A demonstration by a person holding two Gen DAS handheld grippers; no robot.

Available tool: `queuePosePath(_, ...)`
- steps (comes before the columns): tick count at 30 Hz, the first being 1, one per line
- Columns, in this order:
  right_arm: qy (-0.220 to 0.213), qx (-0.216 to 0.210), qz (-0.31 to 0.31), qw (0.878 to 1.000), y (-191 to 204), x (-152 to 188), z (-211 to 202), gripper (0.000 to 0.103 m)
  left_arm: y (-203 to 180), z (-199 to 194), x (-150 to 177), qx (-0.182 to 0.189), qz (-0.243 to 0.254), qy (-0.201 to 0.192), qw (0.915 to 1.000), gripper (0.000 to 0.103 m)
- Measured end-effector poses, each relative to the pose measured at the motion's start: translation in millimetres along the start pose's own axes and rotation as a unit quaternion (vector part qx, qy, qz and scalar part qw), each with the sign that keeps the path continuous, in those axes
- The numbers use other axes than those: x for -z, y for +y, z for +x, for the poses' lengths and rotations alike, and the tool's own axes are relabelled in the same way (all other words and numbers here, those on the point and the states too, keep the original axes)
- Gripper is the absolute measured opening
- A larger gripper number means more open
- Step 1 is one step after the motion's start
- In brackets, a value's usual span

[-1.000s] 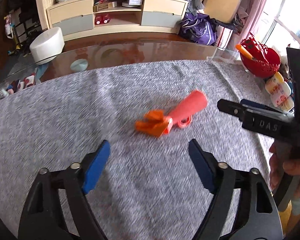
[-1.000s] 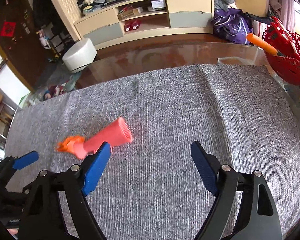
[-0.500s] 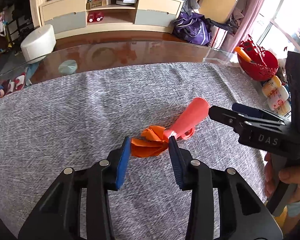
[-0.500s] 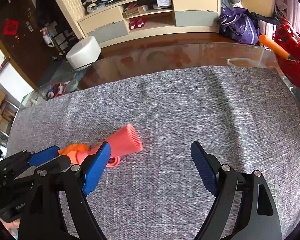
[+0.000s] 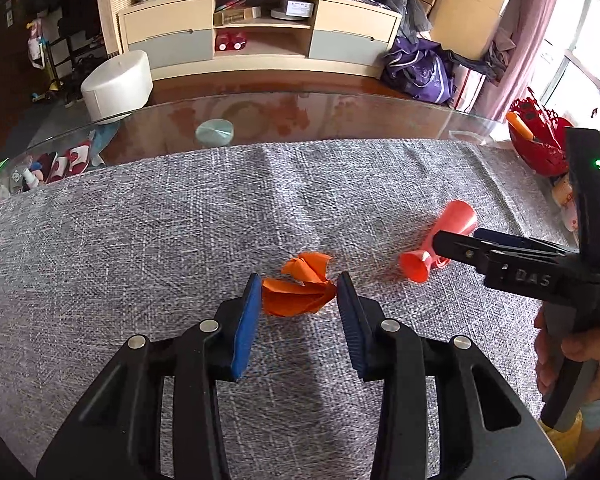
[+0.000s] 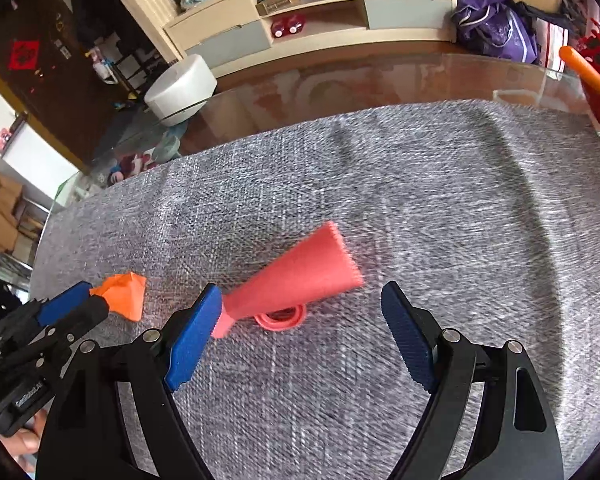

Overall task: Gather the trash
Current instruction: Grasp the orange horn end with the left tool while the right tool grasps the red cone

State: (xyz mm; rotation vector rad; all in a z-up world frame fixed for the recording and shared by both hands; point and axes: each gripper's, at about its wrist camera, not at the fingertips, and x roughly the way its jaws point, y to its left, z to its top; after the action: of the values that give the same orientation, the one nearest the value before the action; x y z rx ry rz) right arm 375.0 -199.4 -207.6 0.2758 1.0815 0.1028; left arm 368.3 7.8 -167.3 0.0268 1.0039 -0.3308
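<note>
A crumpled orange paper lies on the grey cloth. My left gripper is shut on it, the blue pads touching both sides. It shows at the left in the right wrist view. A pink plastic horn with a ring at its base lies on the cloth, apart from the paper. My right gripper is open, its left pad touching the horn's narrow end. The horn also shows in the left wrist view, partly behind the right gripper.
A glass table edge runs beyond the cloth. A red basket with an orange tool stands at the far right, with small bottles near it. A white stool and a cabinet stand behind.
My left gripper closed on the orange paper and pulled it left, away from the horn. My right gripper moved in toward the horn and stayed open.
</note>
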Motion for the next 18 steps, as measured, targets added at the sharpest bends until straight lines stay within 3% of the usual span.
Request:
queuePosePath(6,-0.008,0.017,-0.013,1.0,17,-9,17,0.08,10,1,2,0.004,-0.003,0.0,1.0,0.036)
queuePosePath(10,-0.024,0.051,-0.058,0.997,34,-12,25,0.062,13,3,2,0.009,-0.005,0.001,0.9999,0.036)
queuePosePath(18,-0.016,0.027,-0.079,0.996,36,0,16,0.05,9,-5,8,0.002,-0.001,0.0,1.0,0.036)
